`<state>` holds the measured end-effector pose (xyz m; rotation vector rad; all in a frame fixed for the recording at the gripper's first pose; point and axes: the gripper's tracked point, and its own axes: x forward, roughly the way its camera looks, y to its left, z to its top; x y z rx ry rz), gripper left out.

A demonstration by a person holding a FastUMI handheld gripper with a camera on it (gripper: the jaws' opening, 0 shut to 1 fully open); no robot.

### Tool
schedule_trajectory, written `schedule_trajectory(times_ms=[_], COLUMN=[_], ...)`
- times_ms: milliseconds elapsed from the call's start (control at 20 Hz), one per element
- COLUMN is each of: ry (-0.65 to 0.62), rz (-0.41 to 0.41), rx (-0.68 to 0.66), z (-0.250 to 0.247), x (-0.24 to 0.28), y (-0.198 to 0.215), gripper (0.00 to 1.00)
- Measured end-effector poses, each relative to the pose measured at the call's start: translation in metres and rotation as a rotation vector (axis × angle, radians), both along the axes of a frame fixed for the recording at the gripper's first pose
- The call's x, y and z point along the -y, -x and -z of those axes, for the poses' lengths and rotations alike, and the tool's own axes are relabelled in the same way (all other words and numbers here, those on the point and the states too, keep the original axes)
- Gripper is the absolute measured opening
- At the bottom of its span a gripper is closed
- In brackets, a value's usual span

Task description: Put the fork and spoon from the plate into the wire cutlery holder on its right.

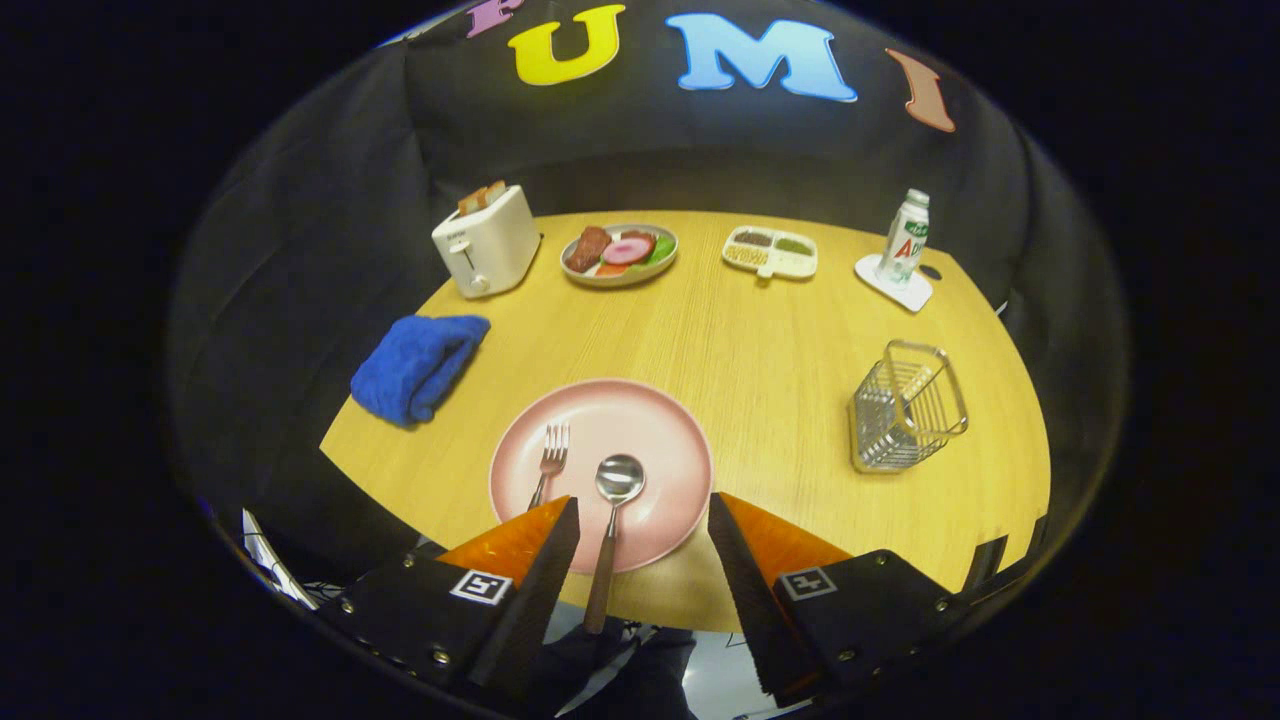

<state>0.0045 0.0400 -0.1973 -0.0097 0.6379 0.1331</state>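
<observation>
The gripper (640,520) is open, its two fingers spread wide and holding nothing, just above the near edge of the pink plate (655,425). The spoon (610,530) lies on this plate with its shiny bowl toward the middle and its brown, wood-like handle running back over the near rim, so the handle end hangs free of the wooden surface (780,340) between the fingers. The fork (548,465) lies just beside it on the left, tines pointing away; its handle goes under the left finger, so I cannot tell how long it is.

Both pieces look stiff, thin and light. The metal parts are probably smooth and slippery, and lying flat on the plate they give little height to catch. I judge the handle is the better place to hold: for the spoon, the part that sticks out past the rim, where a finger can come on each side. A hold near the end may let the heavier head swing down.

The wire cutlery holder (905,405) stands well apart on the right, empty as far as I see, and it looks light enough to tip.
</observation>
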Motion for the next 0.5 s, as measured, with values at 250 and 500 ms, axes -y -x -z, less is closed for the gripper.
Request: schedule_trajectory(times_ms=[250, 500], ry=[0.021, -0.004], rz=[-0.043, -0.058], rx=[-0.184, -0.298], z=[0.053, 0.083], x=[-0.012, -0.020], y=[0.015, 0.024], gripper=[0.74, 0.55])
